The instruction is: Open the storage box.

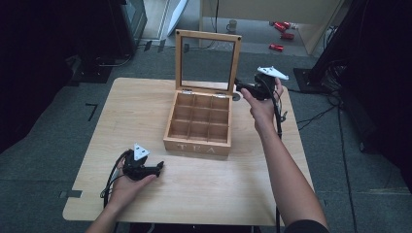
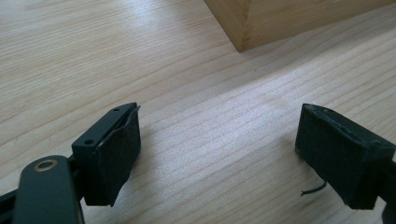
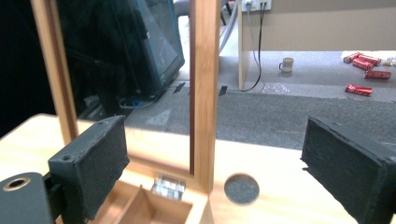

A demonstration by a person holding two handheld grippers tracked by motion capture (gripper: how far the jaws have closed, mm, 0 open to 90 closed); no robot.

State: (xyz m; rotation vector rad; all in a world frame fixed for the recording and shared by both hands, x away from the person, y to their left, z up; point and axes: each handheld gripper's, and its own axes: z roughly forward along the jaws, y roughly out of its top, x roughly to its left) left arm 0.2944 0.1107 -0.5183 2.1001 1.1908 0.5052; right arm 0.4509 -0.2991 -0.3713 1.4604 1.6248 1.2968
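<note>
Two grippers in use on wooden table (image 1: 97,121). Left gripper (image 1: 158,169) low on tabletop near front-left corner of tea box (image 1: 199,124), jaws wide apart, nothing between. Right gripper (image 1: 241,87) raised at right edge of upright glass lid (image 1: 208,60), jaws apart astride frame, not touching. Box central, open, compartments bare.

Upright lid (image 1: 208,60) blocks box (image 1: 199,124) from behind; top & front approach free.
</note>
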